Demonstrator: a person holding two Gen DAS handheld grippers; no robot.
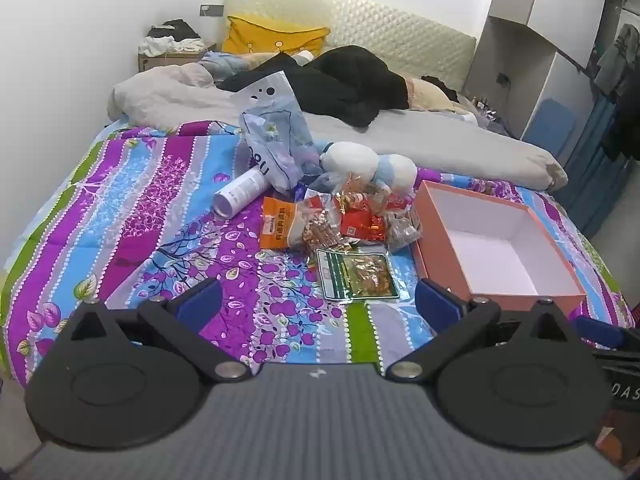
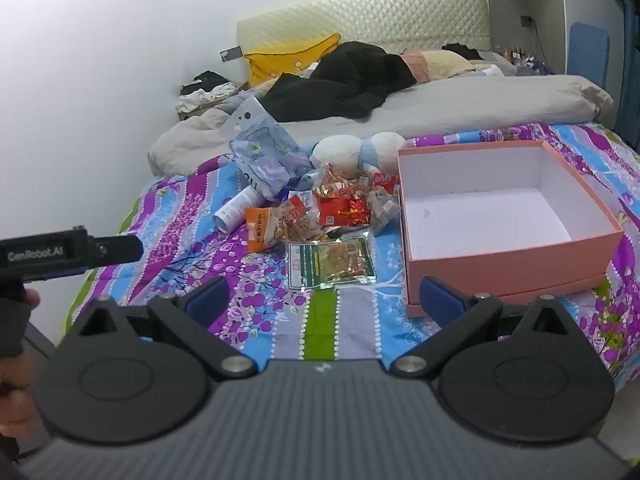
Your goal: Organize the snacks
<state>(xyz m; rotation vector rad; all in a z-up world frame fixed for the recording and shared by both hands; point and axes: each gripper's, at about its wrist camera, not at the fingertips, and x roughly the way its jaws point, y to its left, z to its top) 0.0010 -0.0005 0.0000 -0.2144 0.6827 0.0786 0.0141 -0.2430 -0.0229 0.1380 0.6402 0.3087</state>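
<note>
A pile of snack packets lies on the patterned bedspread: a green packet (image 1: 358, 276) (image 2: 331, 264) nearest, an orange packet (image 1: 278, 224) (image 2: 262, 229) to its left, red packets (image 1: 364, 222) (image 2: 343, 212) behind. An open, empty pink box (image 1: 496, 292) (image 2: 512, 260) with a white inside sits to the right of the pile. My left gripper (image 1: 318, 302) is open and empty, low over the bedspread in front of the green packet. My right gripper (image 2: 324, 300) is open and empty, in front of the green packet and the box's near left corner.
A white tube (image 1: 240, 192) (image 2: 236, 208), a pale blue plastic bag (image 1: 276, 140) (image 2: 264, 156) and a white plush toy (image 1: 368, 164) (image 2: 360, 148) lie behind the snacks. A grey duvet, dark clothes and a yellow pillow (image 1: 276, 36) fill the bed's far half. The left gripper's body (image 2: 68, 254) shows at the right wrist view's left edge.
</note>
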